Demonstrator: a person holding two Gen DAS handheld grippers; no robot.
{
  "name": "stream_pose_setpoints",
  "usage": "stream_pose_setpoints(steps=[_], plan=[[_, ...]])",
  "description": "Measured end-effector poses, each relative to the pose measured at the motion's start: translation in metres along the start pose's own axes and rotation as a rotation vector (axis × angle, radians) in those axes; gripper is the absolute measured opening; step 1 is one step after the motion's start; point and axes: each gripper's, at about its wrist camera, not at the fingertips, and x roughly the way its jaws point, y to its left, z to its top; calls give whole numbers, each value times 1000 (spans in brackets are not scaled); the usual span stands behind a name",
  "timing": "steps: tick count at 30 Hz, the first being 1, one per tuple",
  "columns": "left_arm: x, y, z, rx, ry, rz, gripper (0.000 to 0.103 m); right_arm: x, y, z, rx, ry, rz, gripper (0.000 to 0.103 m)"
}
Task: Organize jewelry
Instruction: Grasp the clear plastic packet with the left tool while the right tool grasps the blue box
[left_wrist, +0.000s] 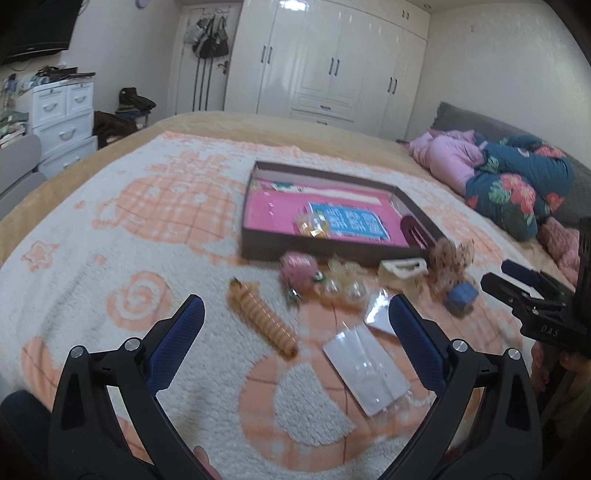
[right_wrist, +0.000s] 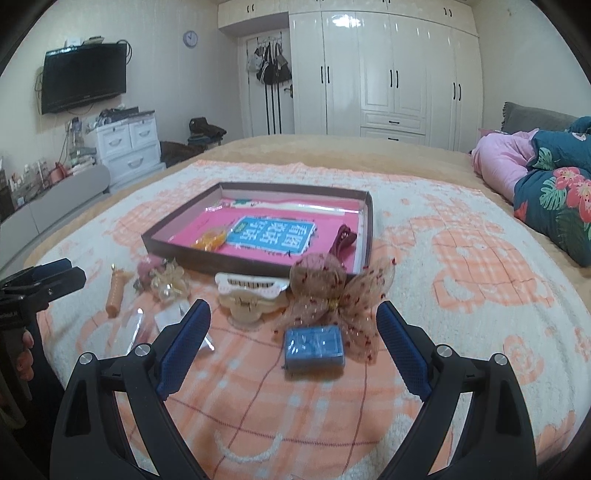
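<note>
Lying diagonally, the spiral hair tie (left_wrist: 263, 318) points toward the tray (left_wrist: 334, 254); both jaws released.

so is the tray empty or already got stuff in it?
Not empty. The tray already holds a yellow-orange piece and a dark red clip on its pink liner; most of the accessories lie outside it on the blanket.

One shallow brown box (right_wrist: 258, 258) sits at the middle of the frame, with three loose things in it: one yellow piece (right_wrist: 212, 239), one blue card (right_wrist: 271, 234) and one dark red clip (right_wrist: 343, 239). In front of it lie one orange spiral hair tie (left_wrist: 264, 319), one pink piece (left_wrist: 298, 271), one cream claw clip (right_wrist: 251, 295), one gauzy bow (right_wrist: 332, 291), one small blue box (right_wrist: 314, 348) and two clear packets (left_wrist: 369, 373). Two grippers, left (left_wrist: 295, 338) and right (right_wrist: 293, 345), fill the lower frame.
</note>
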Motion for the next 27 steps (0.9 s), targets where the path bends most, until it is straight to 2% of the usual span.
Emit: stream_pose_setpoints(steps=[9,17,22,27], plan=[[17,-19,-16,11,92,-75,91,8,-8,-11,34,68,-43,89],[31,-38,-28,30,166,-118,91,23,-14,-16,46,116,-47,88],[39,-49,-33,54,199,-123,91,34,-17,-19,51,145,-48,83],[49,-57,-39,72,230,-115,87,44,-21,-20,62,168,-52,79]])
